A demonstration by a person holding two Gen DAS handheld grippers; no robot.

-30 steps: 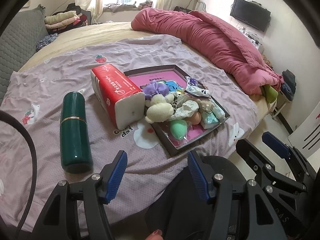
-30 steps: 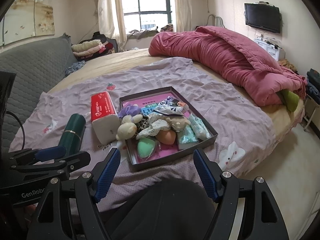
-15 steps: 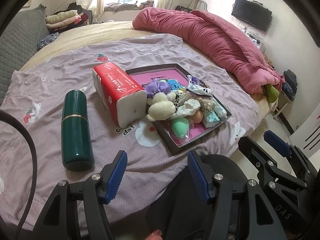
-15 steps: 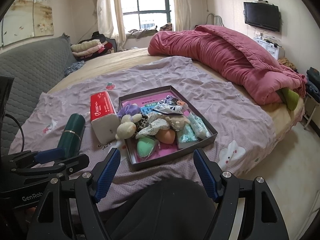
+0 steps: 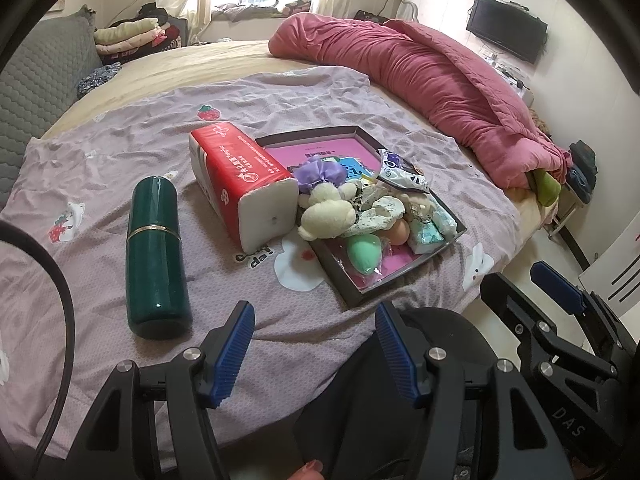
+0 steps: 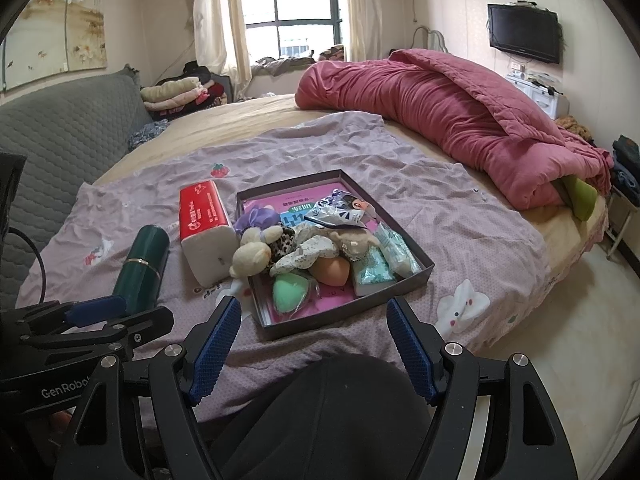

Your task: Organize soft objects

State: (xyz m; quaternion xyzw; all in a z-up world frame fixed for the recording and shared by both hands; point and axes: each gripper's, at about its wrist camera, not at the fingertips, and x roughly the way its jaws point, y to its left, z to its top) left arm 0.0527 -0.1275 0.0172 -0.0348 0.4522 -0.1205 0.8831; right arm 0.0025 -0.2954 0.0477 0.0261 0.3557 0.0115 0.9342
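Hovering spread and empty, left hand-held gripper marked "GenRobo", right hand-held gripper, red tissue pack.

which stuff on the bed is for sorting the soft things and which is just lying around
Job: cream plush toy, green sponge, orange sponge, tissue pack, tray.

Lying about: green flask, pink quilt, folded clothes.

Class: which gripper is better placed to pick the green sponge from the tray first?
Right, probably. The right gripper, open and empty, faces the green sponge in the tray; the left gripper lines up nearer the bottle.
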